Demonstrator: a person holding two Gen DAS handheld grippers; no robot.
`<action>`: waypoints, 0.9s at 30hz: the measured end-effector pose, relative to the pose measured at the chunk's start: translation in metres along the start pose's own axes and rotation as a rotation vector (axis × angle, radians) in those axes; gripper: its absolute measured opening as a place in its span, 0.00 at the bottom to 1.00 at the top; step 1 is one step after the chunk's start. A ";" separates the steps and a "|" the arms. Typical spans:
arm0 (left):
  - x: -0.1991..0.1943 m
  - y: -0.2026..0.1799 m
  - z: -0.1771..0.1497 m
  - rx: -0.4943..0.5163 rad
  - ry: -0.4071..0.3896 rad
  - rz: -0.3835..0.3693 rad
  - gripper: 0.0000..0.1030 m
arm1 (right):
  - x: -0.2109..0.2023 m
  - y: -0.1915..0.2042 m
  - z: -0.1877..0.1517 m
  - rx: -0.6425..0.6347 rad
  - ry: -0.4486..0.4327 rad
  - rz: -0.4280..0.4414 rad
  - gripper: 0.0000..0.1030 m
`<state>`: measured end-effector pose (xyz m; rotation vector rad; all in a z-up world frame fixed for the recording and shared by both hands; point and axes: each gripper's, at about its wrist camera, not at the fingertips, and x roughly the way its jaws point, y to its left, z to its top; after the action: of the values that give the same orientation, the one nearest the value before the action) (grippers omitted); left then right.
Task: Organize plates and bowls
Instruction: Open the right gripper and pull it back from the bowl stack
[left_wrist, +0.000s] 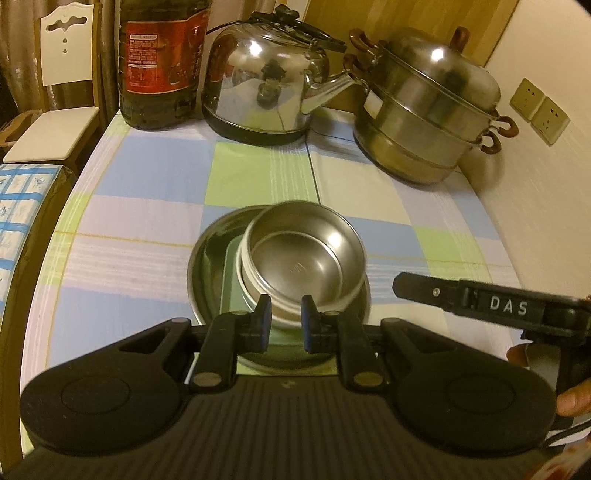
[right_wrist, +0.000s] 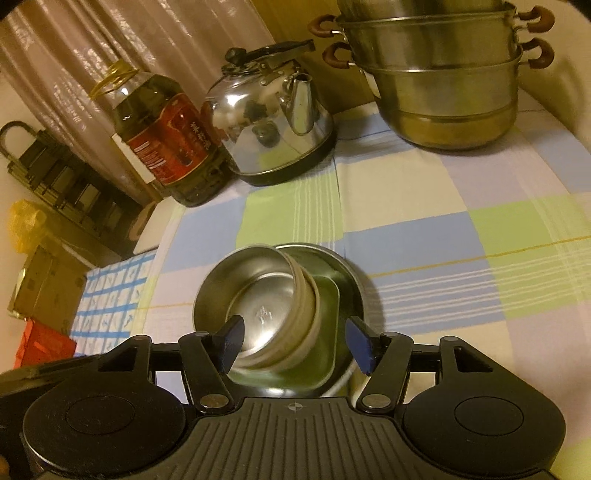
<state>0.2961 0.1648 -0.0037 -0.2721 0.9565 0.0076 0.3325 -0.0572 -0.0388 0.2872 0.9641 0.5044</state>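
Note:
A steel bowl sits tilted, nested on a second bowl, inside a round steel plate that also holds a squarish steel plate. My left gripper is open, its fingers a narrow gap apart at the near wall of the bowl stack; I cannot tell if they touch it. In the right wrist view the same bowl leans left over the plates. My right gripper is open wide, its fingers either side of the bowl stack. It also shows in the left wrist view at the right.
On the checked tablecloth stand an oil bottle, a steel kettle and a stacked steamer pot at the back. A wall with sockets is on the right. A chair and a side table are left.

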 end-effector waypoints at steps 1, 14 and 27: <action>-0.003 -0.003 -0.004 0.002 -0.003 0.003 0.14 | -0.004 -0.002 -0.004 -0.006 -0.001 0.001 0.59; -0.042 -0.049 -0.073 0.000 -0.012 0.051 0.14 | -0.063 -0.026 -0.064 -0.039 0.022 0.022 0.60; -0.085 -0.095 -0.150 0.046 -0.073 0.042 0.14 | -0.126 -0.041 -0.131 -0.133 0.015 -0.030 0.60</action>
<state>0.1382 0.0475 0.0047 -0.2076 0.8888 0.0333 0.1758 -0.1567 -0.0394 0.1492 0.9433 0.5418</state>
